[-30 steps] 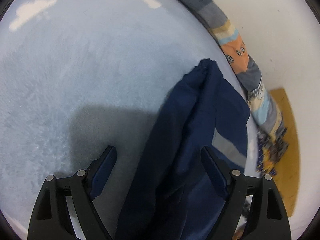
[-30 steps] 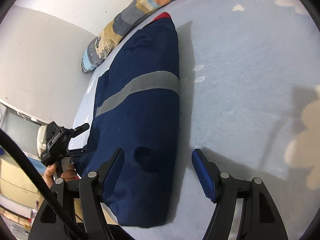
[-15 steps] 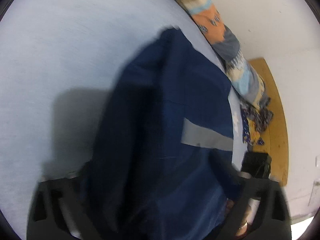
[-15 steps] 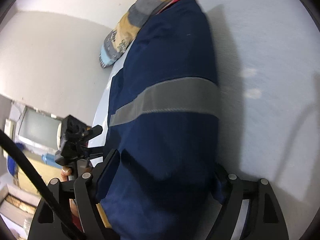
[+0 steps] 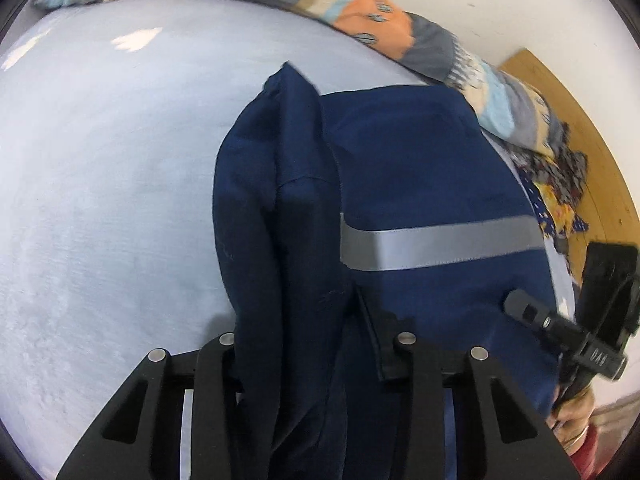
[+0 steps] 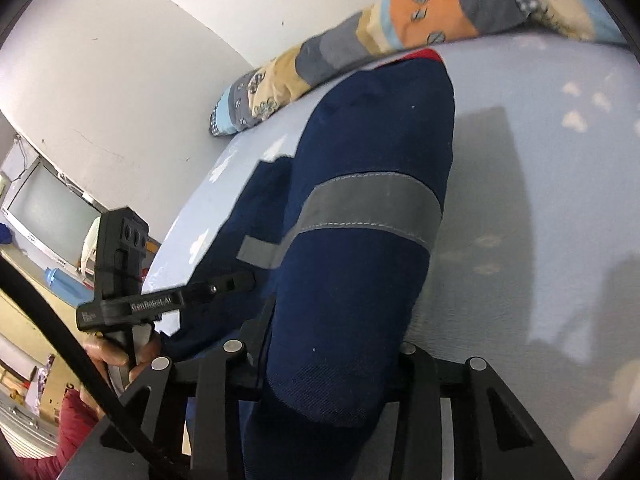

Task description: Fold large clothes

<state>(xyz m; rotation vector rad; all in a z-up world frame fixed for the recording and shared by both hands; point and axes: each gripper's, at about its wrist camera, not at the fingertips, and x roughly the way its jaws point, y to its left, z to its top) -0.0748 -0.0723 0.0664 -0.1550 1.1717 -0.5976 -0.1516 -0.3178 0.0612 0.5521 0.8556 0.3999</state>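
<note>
The navy garment fills the centre and lower half of both my wrist views, lying on the pale blue bed cover with its near end bunched up between my tools. A grey reflective band runs across it at centre right in the left view; in the right view the same band wraps the folded cloth at frame centre. A sliver of red shows at the garment's far end, at the upper right of the right view.

My left gripper sits at the bottom centre of its frame with its fingers drawn narrow onto a fold of the navy cloth. My right gripper is likewise clamped on a thick roll of the fabric at the bottom centre.

A patchwork quilt lies along the white wall across the top. A monitor stands at the left edge of the right view
</note>
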